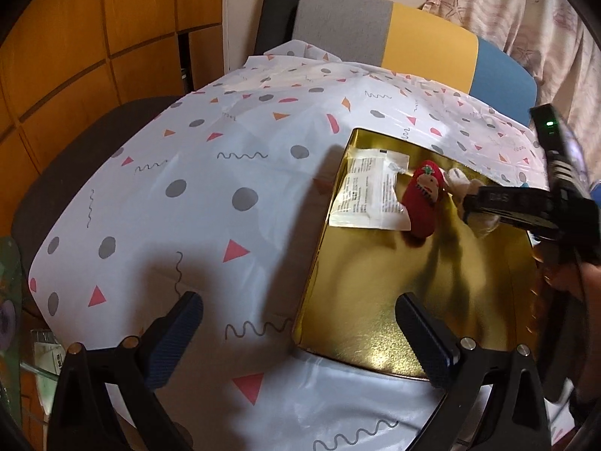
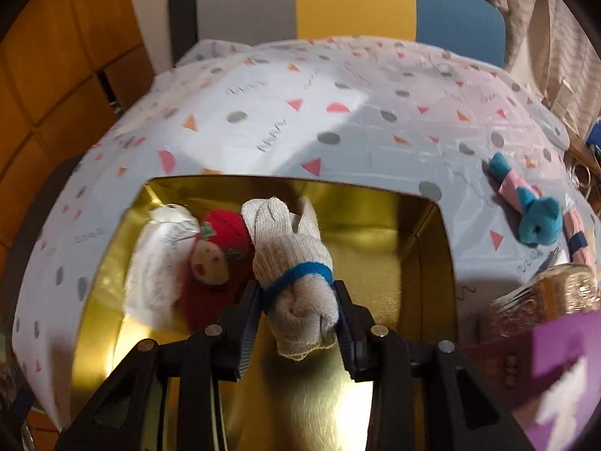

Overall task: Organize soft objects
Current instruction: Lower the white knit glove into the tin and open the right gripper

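Observation:
A gold box [image 1: 375, 293] lies on the patterned tablecloth; it also shows in the right wrist view [image 2: 375, 225]. Inside it are a white packet [image 1: 370, 195] and a red soft doll [image 1: 422, 203], which also shows in the right wrist view [image 2: 218, 259]. My right gripper [image 2: 298, 293] is shut on a white knit glove [image 2: 289, 255] with a blue band, held over the box beside the doll. The glove [image 1: 458, 182] also shows in the left wrist view. My left gripper [image 1: 300, 323] is open and empty above the box's near left edge. A blue soft bear [image 2: 537, 218] lies on the cloth to the right.
The white tablecloth [image 1: 195, 173] has dots and triangles. A grey, yellow and blue chair back [image 1: 413, 34] stands behind the table. A clear plastic package [image 2: 544, 300] and a purple item [image 2: 563, 368] are at the right. Wooden panels [image 1: 75, 56] are at the left.

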`<state>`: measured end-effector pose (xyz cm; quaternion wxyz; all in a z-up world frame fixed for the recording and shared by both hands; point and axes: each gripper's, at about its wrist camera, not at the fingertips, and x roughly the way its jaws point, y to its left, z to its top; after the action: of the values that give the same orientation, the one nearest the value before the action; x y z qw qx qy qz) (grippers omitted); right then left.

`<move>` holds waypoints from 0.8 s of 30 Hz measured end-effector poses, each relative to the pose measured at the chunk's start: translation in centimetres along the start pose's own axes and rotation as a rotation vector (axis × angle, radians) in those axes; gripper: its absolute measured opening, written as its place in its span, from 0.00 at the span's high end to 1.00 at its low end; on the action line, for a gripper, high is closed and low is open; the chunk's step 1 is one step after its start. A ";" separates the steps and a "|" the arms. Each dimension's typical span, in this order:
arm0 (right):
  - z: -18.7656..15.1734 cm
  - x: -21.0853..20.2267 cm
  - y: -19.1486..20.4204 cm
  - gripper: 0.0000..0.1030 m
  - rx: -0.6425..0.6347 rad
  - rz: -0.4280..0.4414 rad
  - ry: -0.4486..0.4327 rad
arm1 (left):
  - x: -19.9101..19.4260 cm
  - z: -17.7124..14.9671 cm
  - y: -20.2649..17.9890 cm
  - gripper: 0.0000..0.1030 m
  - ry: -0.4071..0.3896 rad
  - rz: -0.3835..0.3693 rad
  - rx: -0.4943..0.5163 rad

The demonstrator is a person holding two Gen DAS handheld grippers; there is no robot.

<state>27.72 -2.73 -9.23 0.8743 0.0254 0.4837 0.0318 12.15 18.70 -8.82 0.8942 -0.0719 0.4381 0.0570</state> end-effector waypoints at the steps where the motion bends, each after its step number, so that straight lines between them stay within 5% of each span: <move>1: 0.1 0.6 -0.2 0.64 0.015 -0.002 0.009 | 0.0 -0.1 0.1 0.00 -0.001 0.003 0.000; 9: 0.6 2.5 -0.7 0.61 0.044 0.068 0.026 | 0.9 -0.4 0.4 0.00 0.031 0.004 -0.023; 24: -0.7 -1.9 -1.1 0.60 0.058 0.138 -0.032 | 0.8 -0.6 -1.4 0.00 0.043 -0.034 -0.022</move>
<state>26.14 -3.93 -8.09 0.8765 0.0844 0.4676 0.0778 12.36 17.26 -9.68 0.8846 -0.0904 0.4553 0.0451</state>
